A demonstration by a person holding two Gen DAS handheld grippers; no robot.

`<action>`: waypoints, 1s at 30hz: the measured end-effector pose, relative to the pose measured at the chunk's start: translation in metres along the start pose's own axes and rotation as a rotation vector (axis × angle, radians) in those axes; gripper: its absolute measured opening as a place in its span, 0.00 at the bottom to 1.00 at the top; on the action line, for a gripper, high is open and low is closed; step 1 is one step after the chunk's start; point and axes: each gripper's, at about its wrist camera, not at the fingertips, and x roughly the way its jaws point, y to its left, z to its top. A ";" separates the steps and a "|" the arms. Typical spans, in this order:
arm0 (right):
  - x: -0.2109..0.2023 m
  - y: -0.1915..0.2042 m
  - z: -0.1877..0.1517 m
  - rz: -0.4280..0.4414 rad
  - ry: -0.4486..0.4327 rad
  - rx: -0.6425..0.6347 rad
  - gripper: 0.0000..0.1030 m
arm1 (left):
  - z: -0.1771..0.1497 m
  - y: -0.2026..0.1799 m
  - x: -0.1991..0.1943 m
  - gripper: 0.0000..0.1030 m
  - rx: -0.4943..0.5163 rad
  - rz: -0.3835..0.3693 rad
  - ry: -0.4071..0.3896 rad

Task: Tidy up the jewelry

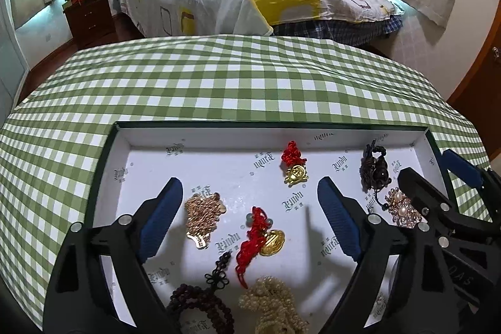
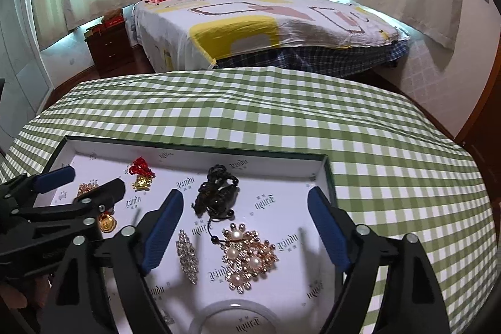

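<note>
the jewelry sits in a shallow white-lined box lid [image 1: 200, 138] with dark green edges, lying on a green-and-white checked tablecloth [image 1: 219, 77]. the left gripper [image 1: 250, 221] hangs over the lid with its 2 blue-padded fingers wide apart, pressing on nothing. between them lie a gold chain [image 1: 203, 216] just beside the left pad and a red knotted cord with a gold charm [image 1: 261, 235]. nearer the camera lie a dark bead bracelet [image 1: 200, 307] and a heap of pearl strands [image 1: 274, 307]. farther back sits a smaller red knot with a gold charm [image 1: 294, 166]. the right gripper [image 2: 245, 227] is likewise spread wide and empty, above a pearl-and-gold brooch [image 2: 247, 257], a rhinestone clip [image 2: 188, 255] and a dark bead tassel piece [image 2: 217, 193]. a pale bangle [image 2: 238, 316] lies at the bottom edge.
</note>
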 end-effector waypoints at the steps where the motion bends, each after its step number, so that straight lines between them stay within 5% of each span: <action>1: -0.002 0.000 -0.001 -0.004 -0.003 0.000 0.79 | -0.002 0.001 -0.003 0.86 -0.001 0.000 -0.009; 7: -0.014 0.000 -0.007 -0.046 -0.034 -0.013 0.82 | -0.007 0.005 -0.027 0.91 0.016 0.016 -0.100; 30: -0.112 0.011 -0.063 -0.046 -0.153 0.039 0.82 | -0.082 0.024 -0.147 0.91 0.049 0.121 -0.206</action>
